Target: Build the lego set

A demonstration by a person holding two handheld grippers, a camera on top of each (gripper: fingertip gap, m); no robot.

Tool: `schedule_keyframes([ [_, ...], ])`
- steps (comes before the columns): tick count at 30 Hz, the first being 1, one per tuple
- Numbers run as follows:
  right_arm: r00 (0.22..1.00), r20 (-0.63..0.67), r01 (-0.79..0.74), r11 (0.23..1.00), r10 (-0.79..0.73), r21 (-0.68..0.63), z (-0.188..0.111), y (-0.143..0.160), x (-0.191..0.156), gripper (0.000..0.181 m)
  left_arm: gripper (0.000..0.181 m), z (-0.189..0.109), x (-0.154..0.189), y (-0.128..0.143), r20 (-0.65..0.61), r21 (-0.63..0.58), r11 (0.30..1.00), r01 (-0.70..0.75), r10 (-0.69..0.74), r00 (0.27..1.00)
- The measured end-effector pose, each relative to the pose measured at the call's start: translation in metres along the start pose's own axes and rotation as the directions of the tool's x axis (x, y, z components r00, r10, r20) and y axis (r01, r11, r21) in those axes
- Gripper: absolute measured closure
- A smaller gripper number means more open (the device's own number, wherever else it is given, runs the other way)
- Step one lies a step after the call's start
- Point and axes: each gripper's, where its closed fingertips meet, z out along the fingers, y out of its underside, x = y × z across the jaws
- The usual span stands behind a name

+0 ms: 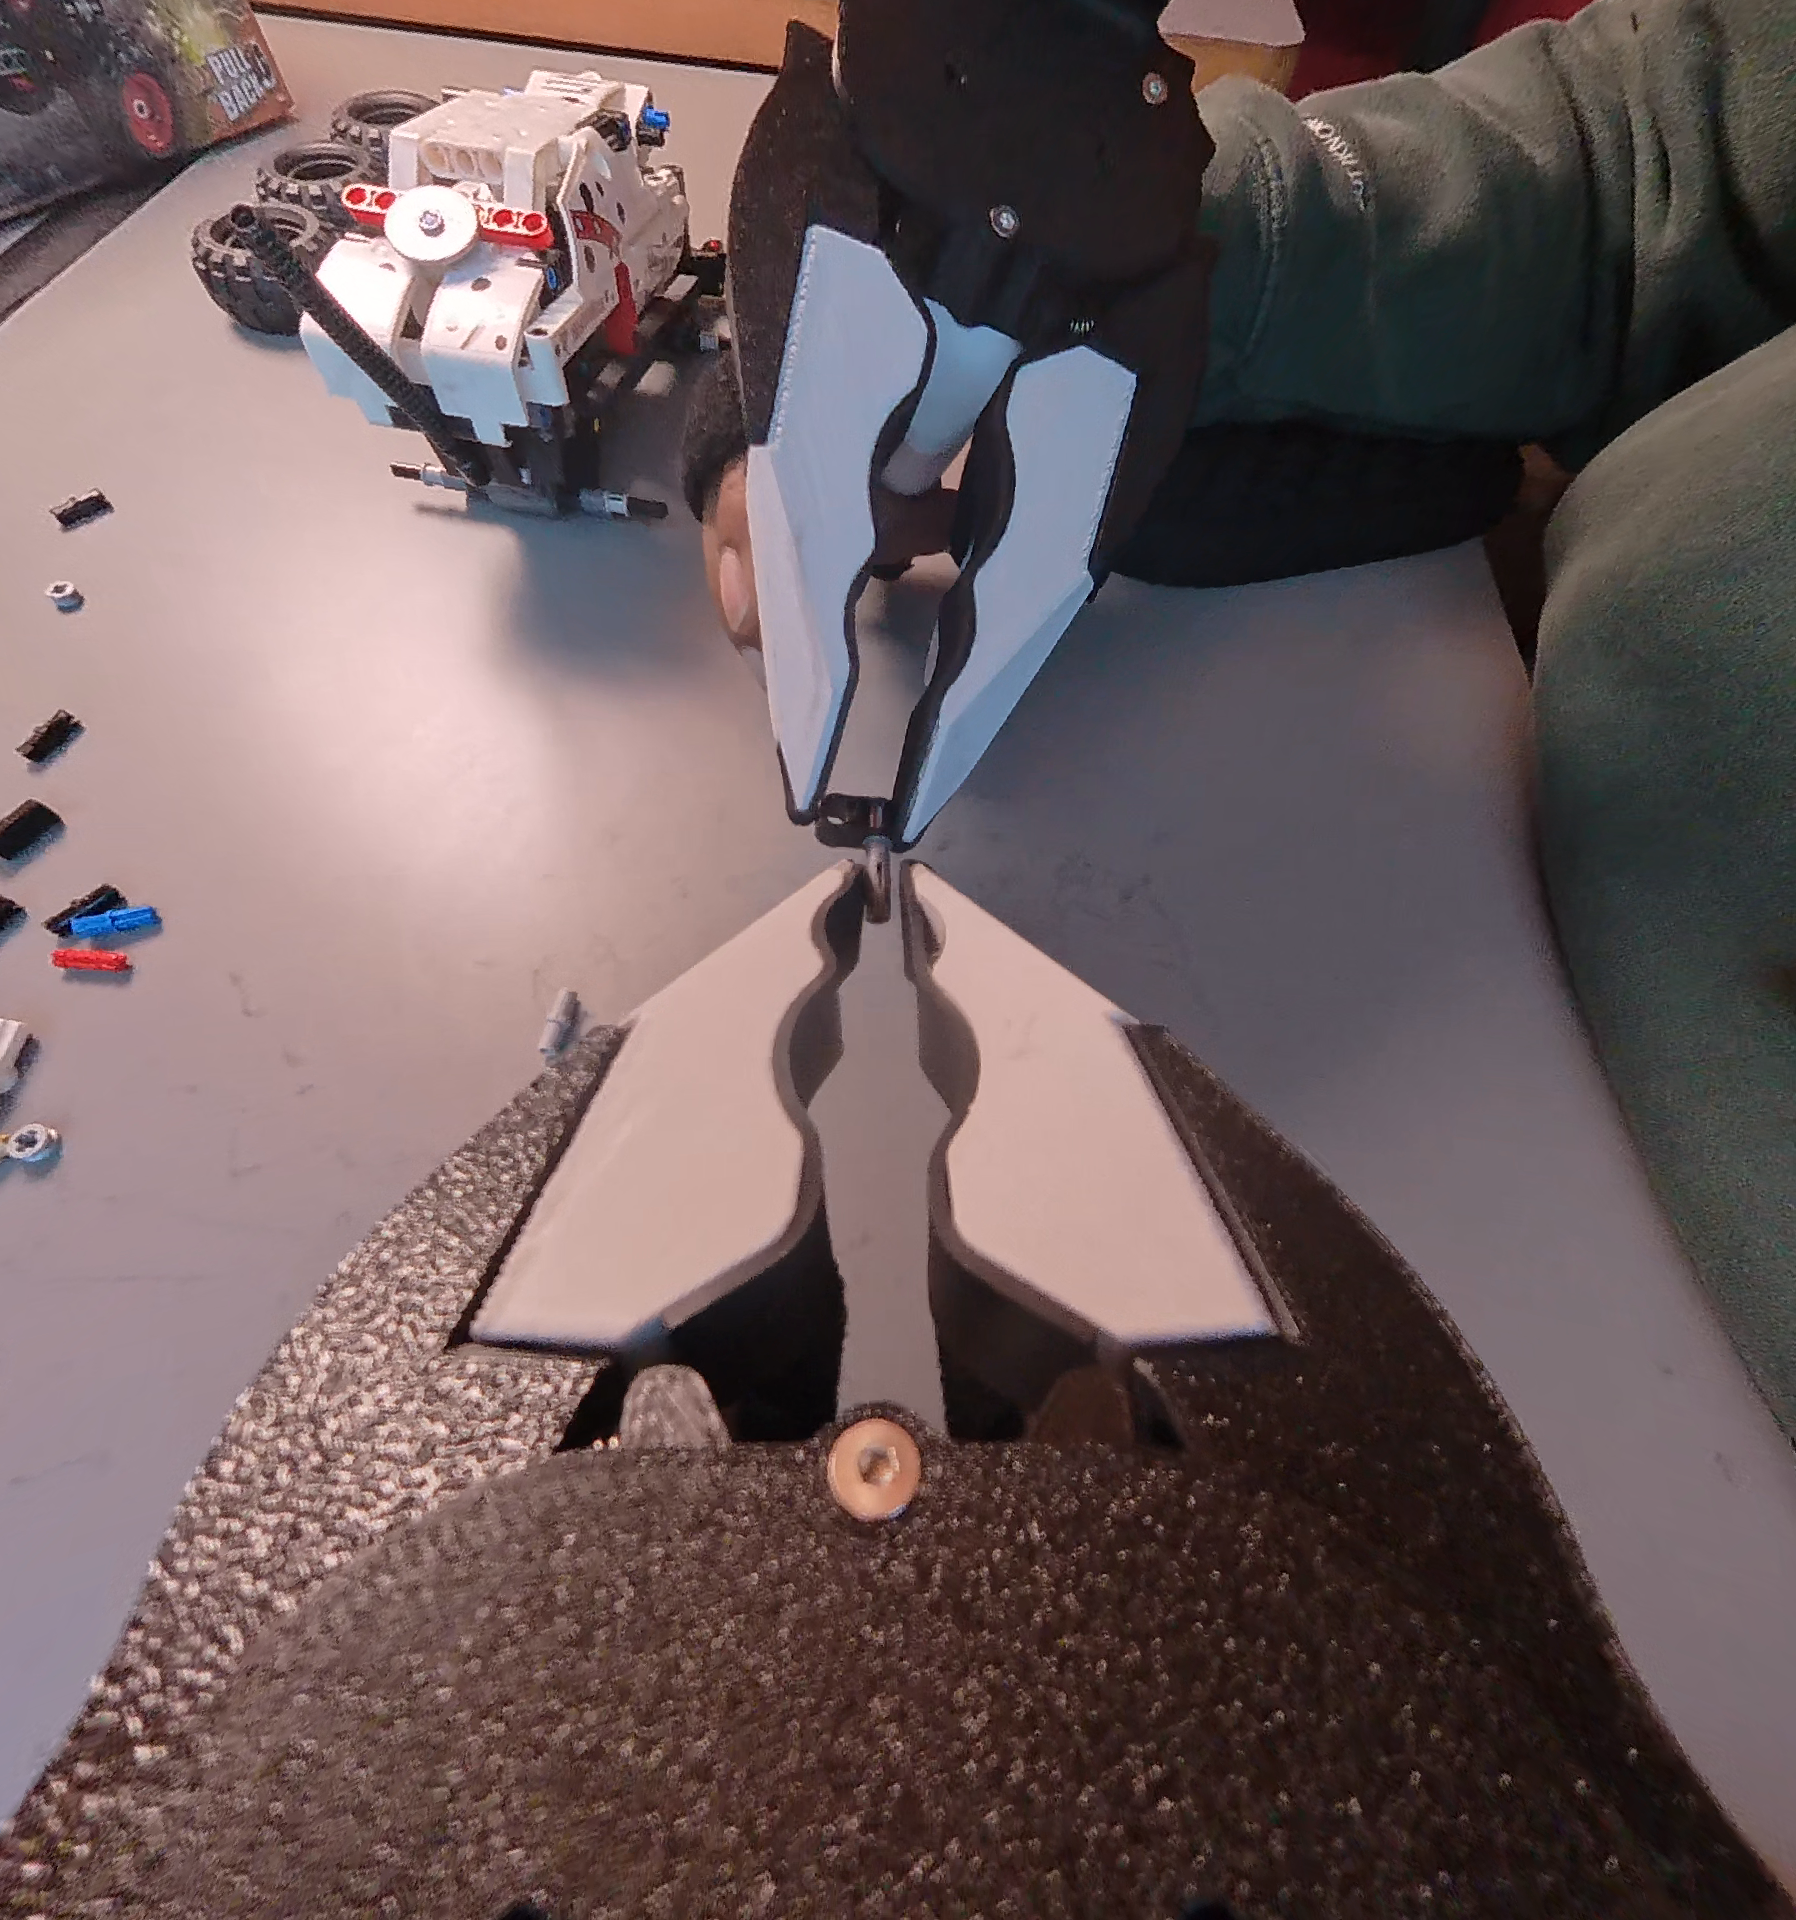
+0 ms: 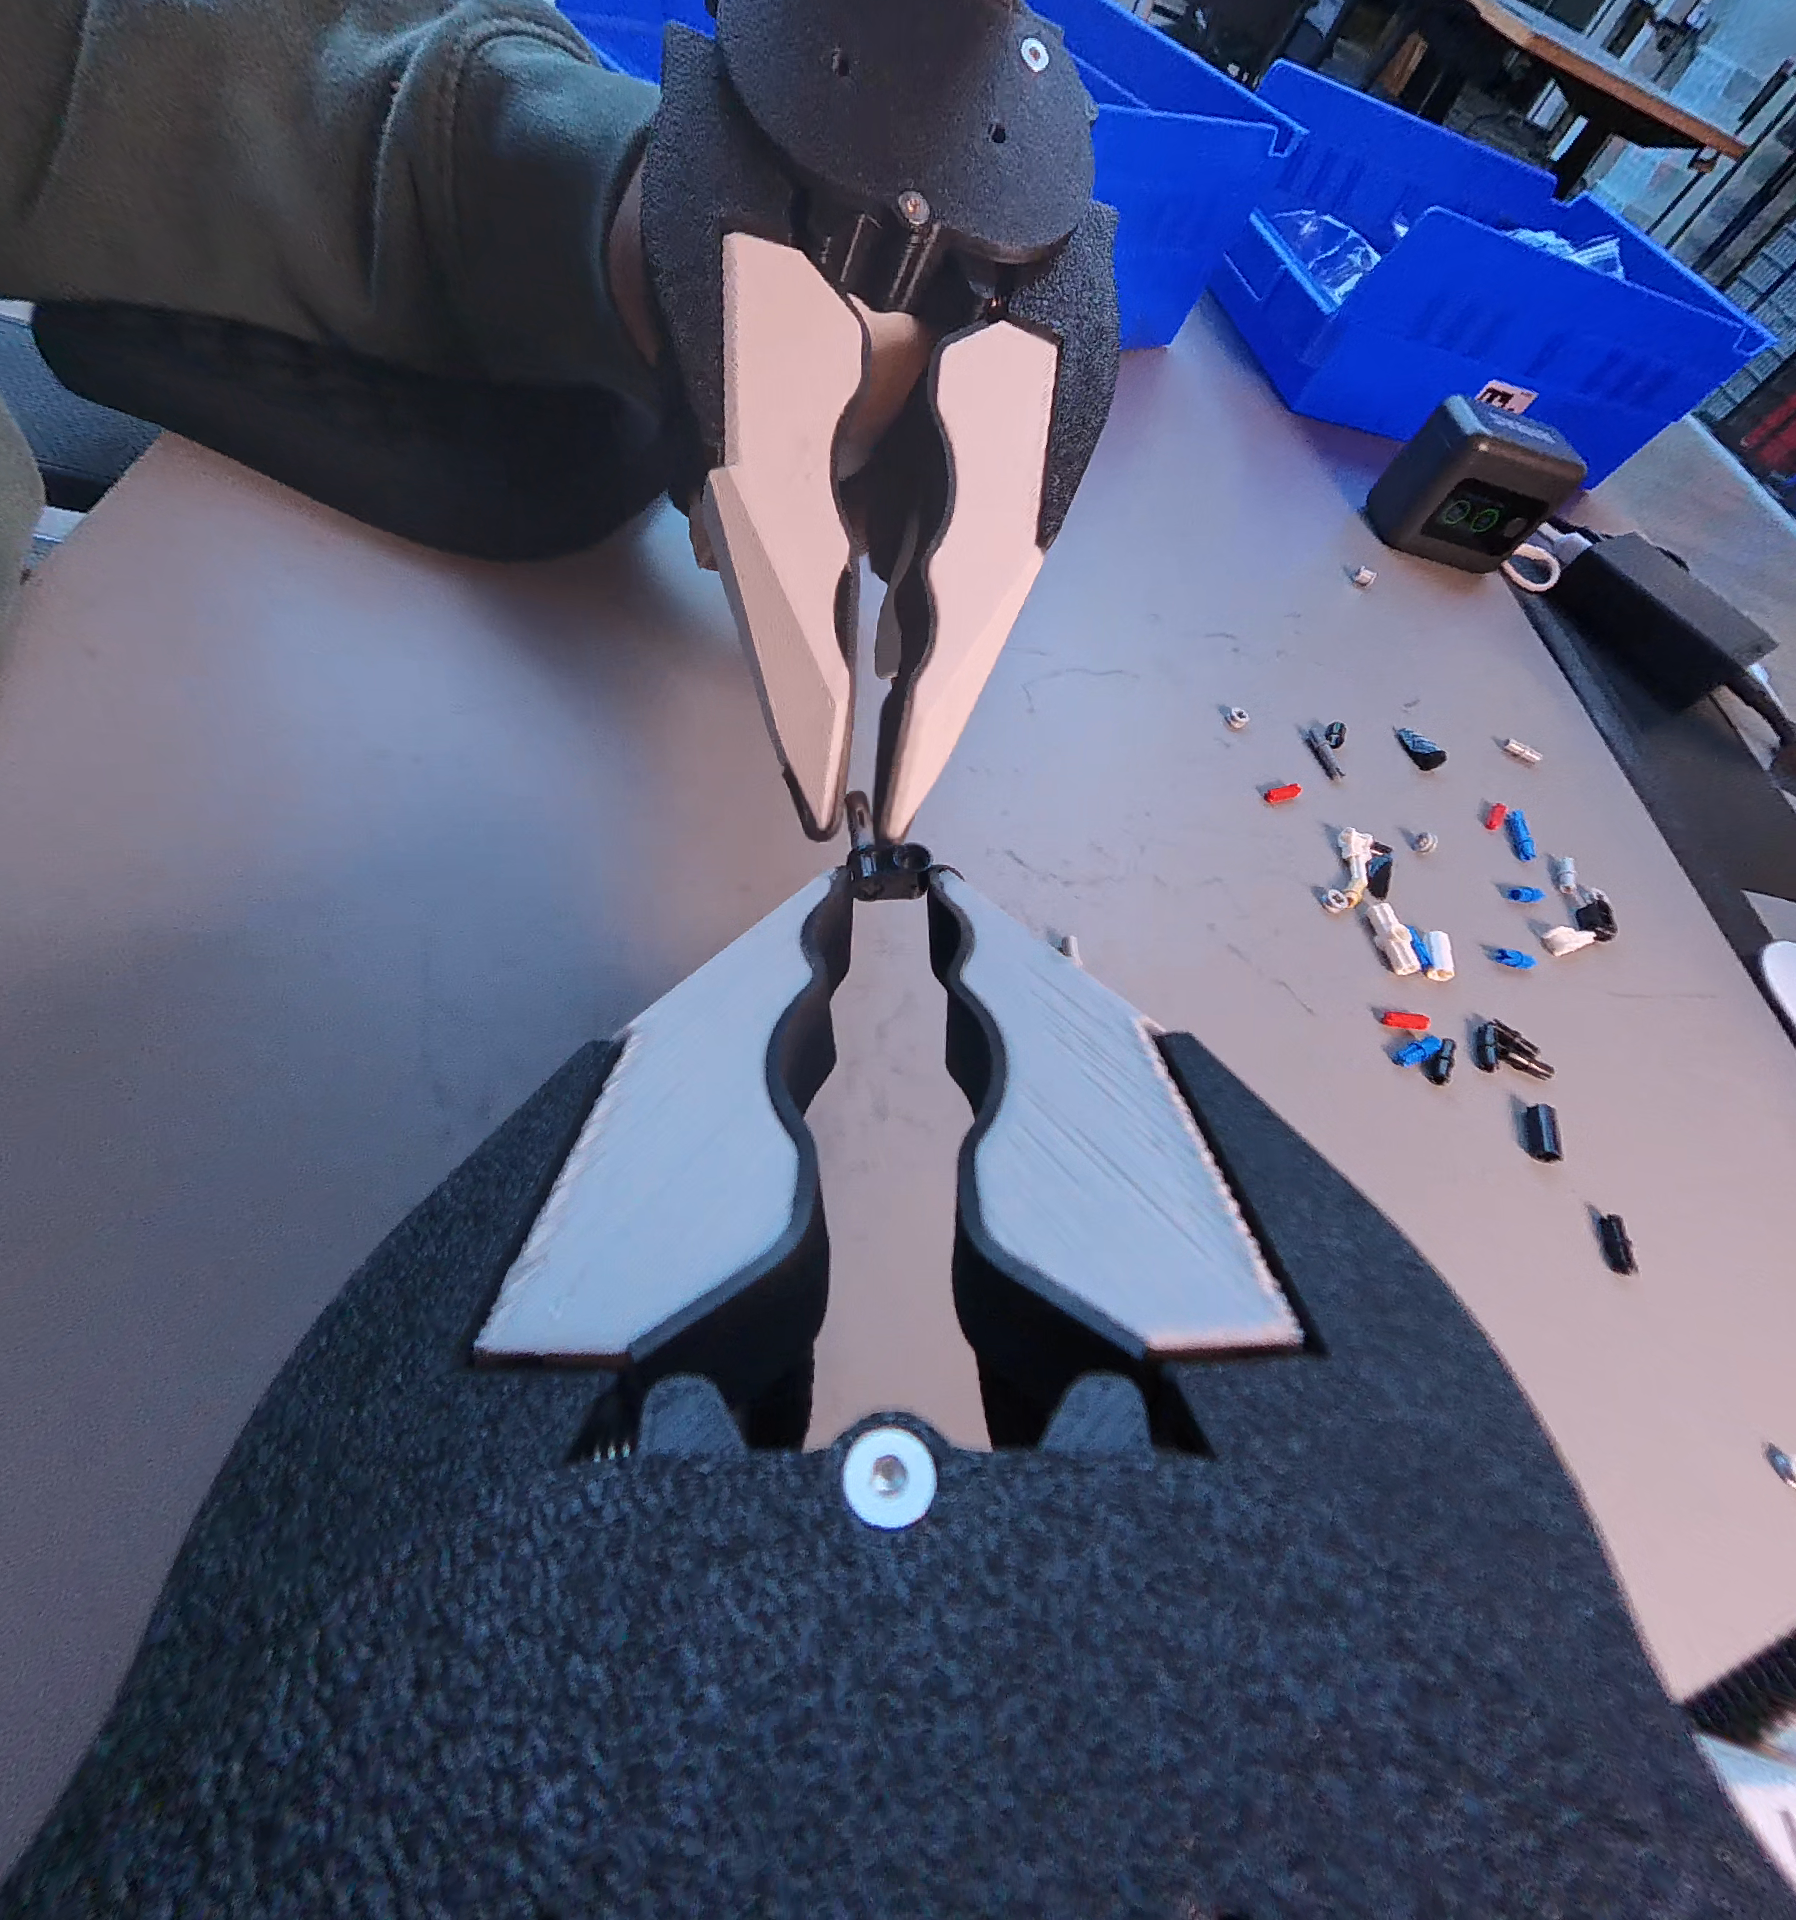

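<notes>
My left gripper (image 1: 878,881) is shut on a small black pin (image 1: 876,894) held at its fingertips above the grey table (image 1: 374,748). My right gripper (image 2: 886,885) is shut on a small black connector (image 2: 889,868). The two grippers meet tip to tip, and the pin touches the connector. The right gripper (image 1: 852,823) with the connector (image 1: 850,808) comes in from above in the left wrist view. The left gripper (image 2: 859,826) with the pin (image 2: 856,808) shows the same way in the right wrist view. A partly built white, black and red lego truck (image 1: 489,312) stands at the far left.
Black tyres (image 1: 302,177) and the set's box (image 1: 94,94) lie behind the truck. Loose small pieces lie on the table (image 1: 94,920) (image 2: 1434,935). Blue bins (image 2: 1496,301), a black device (image 2: 1476,488) and a cable (image 2: 1704,644) sit at the far right. Green sleeves (image 1: 1496,260) reach in. Only a small space, under 4 cm, lies between the two pairs of fingers.
</notes>
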Motion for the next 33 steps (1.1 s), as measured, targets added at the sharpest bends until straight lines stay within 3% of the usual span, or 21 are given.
schedule_keyframes([
  [6,1.0,-0.013,-0.013,0.999,0.013,-0.035,0.008,0.006,0.0,0.168,0.177,-0.001,-0.003,0.009,0.015,-0.062,0.998,0.012,-0.011,1.0],
  [9,0.999,-0.034,-0.012,0.993,0.008,-0.116,0.013,0.021,0.003,0.163,0.177,-0.003,-0.006,0.028,0.015,-0.162,0.986,0.038,-0.036,0.999],
  [17,0.986,-0.112,-0.143,0.97,0.122,-0.199,0.015,0.041,0.027,0.161,0.177,0.0,-0.013,0.056,0.044,-0.291,0.954,0.078,-0.068,0.997],
  [33,0.976,-0.025,-0.21,0.914,0.215,-0.346,0.044,0.049,0.045,0.159,0.166,-0.004,-0.016,0.06,0.038,-0.285,0.952,0.113,-0.107,0.994],
])
